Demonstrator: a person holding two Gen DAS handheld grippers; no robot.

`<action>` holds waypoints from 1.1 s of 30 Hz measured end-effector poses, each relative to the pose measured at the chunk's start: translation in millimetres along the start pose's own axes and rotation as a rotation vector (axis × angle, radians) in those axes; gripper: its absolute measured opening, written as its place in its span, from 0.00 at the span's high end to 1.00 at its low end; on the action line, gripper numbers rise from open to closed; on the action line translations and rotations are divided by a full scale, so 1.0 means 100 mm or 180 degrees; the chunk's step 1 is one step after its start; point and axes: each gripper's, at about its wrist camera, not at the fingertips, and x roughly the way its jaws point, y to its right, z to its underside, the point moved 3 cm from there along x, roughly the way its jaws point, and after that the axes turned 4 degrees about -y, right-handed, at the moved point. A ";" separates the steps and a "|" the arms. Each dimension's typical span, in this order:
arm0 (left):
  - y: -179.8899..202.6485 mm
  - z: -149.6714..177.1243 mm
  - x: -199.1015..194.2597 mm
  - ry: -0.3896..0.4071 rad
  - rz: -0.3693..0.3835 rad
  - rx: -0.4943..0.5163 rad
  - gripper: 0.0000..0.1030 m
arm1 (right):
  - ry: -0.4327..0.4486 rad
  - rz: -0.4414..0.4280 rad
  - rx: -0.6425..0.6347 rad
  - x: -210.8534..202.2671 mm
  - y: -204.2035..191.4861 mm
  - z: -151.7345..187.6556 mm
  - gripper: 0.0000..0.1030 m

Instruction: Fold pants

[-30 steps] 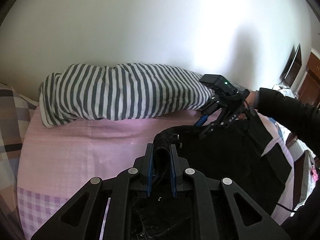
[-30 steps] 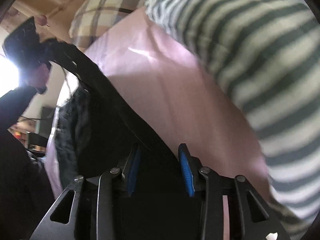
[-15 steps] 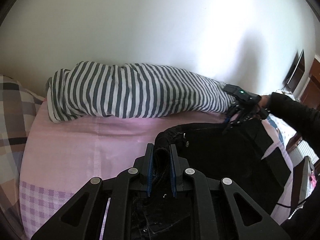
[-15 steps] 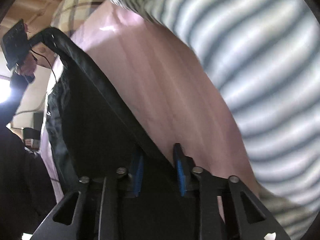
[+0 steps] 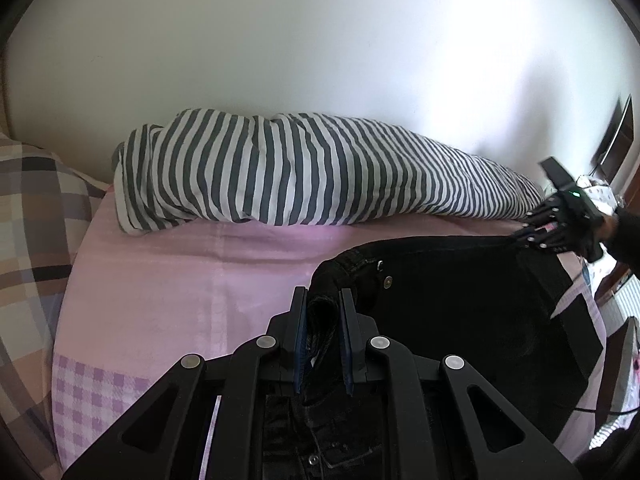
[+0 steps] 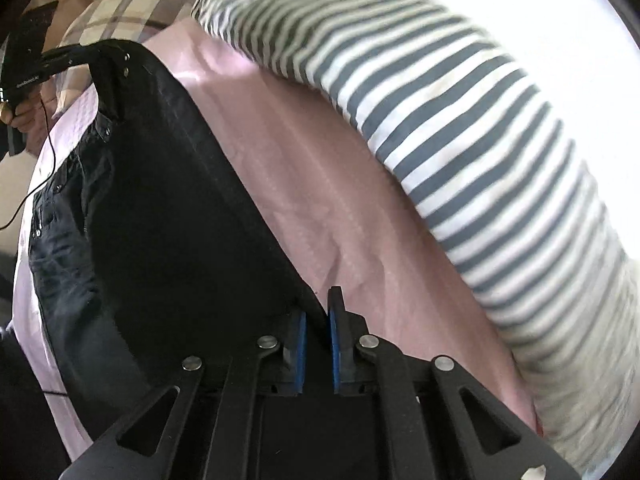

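Black pants [image 5: 460, 300] lie on a pink bed sheet [image 5: 180, 280], stretched between both grippers. My left gripper [image 5: 323, 300] is shut on the bunched waistband end, near a metal button. My right gripper [image 6: 318, 304] is shut on the far edge of the pants [image 6: 160, 208]. In the left wrist view the right gripper [image 5: 520, 238] shows at the far right, by the sheet. In the right wrist view the left gripper [image 6: 86, 54] shows at the upper left, holding the waistband up.
A long grey-and-white striped bolster [image 5: 300, 172] lies along the white wall behind the pants; it also shows in the right wrist view [image 6: 460, 120]. A plaid pillow [image 5: 32, 220] is at the left. Dark furniture [image 5: 620, 136] stands at the far right.
The right gripper has moved away to the right along the bolster, pulling the pants out long and taut. Its jaws have closed tighter on the fabric. The left gripper kept its hold.
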 end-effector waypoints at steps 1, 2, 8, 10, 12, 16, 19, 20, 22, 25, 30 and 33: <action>0.02 0.01 -0.04 0.0012 -0.0005 0.0016 0.86 | 0.0033 0.0063 0.0003 -0.07 -0.05 0.04 0.93; 0.04 0.03 -0.10 0.0027 -0.0011 0.0035 0.86 | 0.0065 0.0145 0.0026 -0.17 -0.16 0.10 0.93; 0.23 0.29 -0.52 0.0081 0.0008 0.0175 0.86 | 0.0231 0.0339 0.0202 -0.53 -0.60 0.46 0.94; 0.29 0.44 -0.66 0.0082 0.0011 0.0200 0.86 | 0.0282 0.0342 0.0247 -0.60 -0.82 0.65 0.94; 0.36 0.60 -0.78 0.0060 0.0019 0.0224 0.86 | 0.0287 0.0272 0.0332 -0.64 -1.03 0.85 0.94; 0.46 0.99 -0.97 -0.0025 -0.0023 0.0300 0.85 | 0.0274 0.0172 0.0422 -0.58 -1.38 1.22 0.94; 0.51 1.31 -1.04 -0.0157 -0.0056 0.0318 0.85 | 0.0237 0.0139 0.0465 -0.47 -1.59 1.45 0.94; 0.52 1.43 -1.06 -0.0209 -0.0079 0.0339 0.85 | 0.0222 0.0117 0.0471 -0.43 -1.63 1.51 0.94; 0.56 1.67 -1.02 -0.0347 -0.0124 0.0354 0.85 | 0.0187 0.0127 0.0467 -0.34 -1.75 1.63 0.94; 0.62 1.98 -0.91 -0.0600 -0.0222 0.0420 0.84 | 0.0118 0.0143 0.0461 -0.19 -1.86 1.72 0.94; 0.65 2.42 -0.61 -0.1086 -0.0331 0.0525 0.83 | -0.0052 0.0240 0.0433 0.05 -1.96 1.80 0.93; 0.68 2.43 -0.64 -0.1076 -0.0373 0.0470 0.79 | -0.0040 0.0331 0.0525 0.06 -1.99 1.81 0.89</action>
